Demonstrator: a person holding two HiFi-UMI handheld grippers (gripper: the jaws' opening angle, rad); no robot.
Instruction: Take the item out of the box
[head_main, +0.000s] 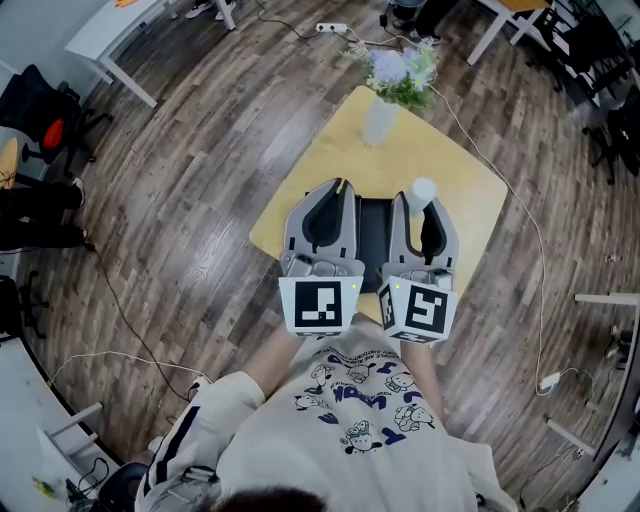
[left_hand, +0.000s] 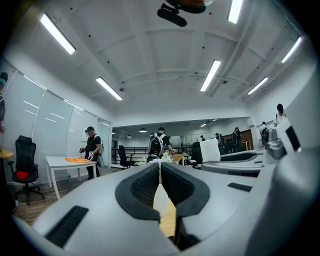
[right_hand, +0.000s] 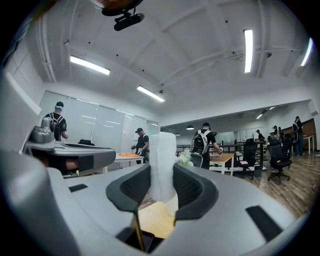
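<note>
A black box (head_main: 374, 228) lies on the yellow table (head_main: 455, 165), between my two grippers. My right gripper (head_main: 422, 203) is shut on a white cylindrical item (head_main: 424, 190), which stands up out of its jaws above the box's right side. In the right gripper view the white item (right_hand: 163, 160) is pinched between the black pads (right_hand: 192, 189), upright. My left gripper (head_main: 338, 187) hovers over the box's left side. Its jaws (left_hand: 160, 172) stand together with only a thin slit and nothing between them. The inside of the box is hidden by the grippers.
A white vase (head_main: 380, 120) with pale flowers (head_main: 402, 70) stands at the table's far corner. A white cable (head_main: 520, 215) trails over the wooden floor to the right. White desks, office chairs and several people stand around the room.
</note>
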